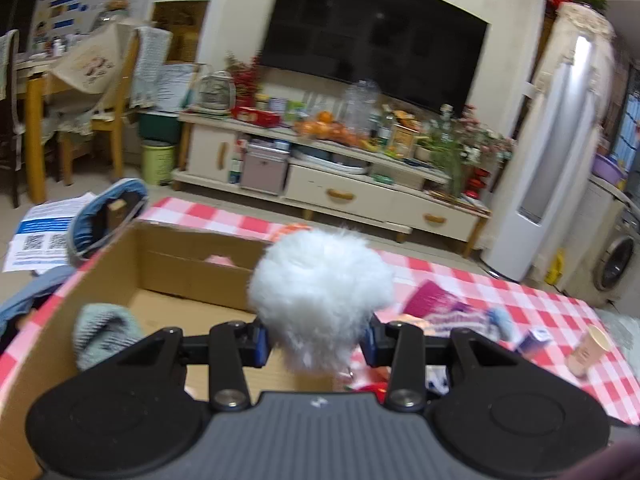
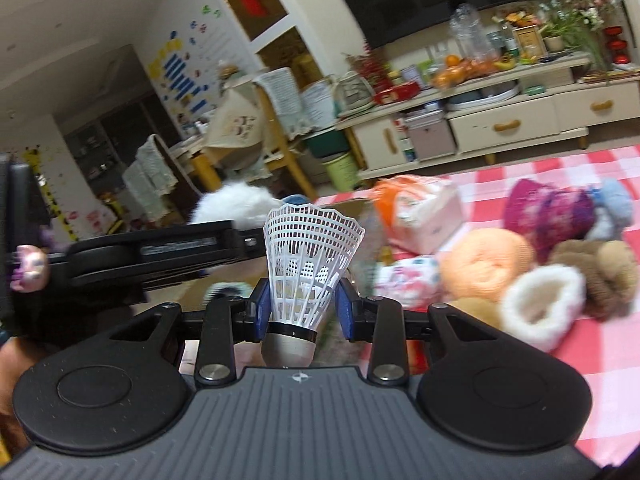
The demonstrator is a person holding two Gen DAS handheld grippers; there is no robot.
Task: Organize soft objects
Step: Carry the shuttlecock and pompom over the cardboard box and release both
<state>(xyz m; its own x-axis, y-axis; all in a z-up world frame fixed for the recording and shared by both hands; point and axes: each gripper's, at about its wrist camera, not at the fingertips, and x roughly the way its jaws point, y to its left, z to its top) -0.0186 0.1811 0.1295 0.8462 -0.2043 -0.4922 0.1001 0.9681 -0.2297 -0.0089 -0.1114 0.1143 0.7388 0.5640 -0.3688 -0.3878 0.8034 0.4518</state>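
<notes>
White fluffy pompom [image 1: 320,296] fills your left gripper [image 1: 316,344], shuttlecock [image 2: 310,264] your right gripper [image 2: 304,308]; cardboard box [image 1: 192,256] at ten o'clock nearly empty, soft pile [image 2: 540,264] left.

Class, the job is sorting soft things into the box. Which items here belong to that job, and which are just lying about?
Part of the job:
white fluffy ball, held in the left gripper
cardboard box
grey knitted piece inside the box
peach yarn ball
white fleecy slipper

Just lying about:
paper cup
television
oranges
</notes>
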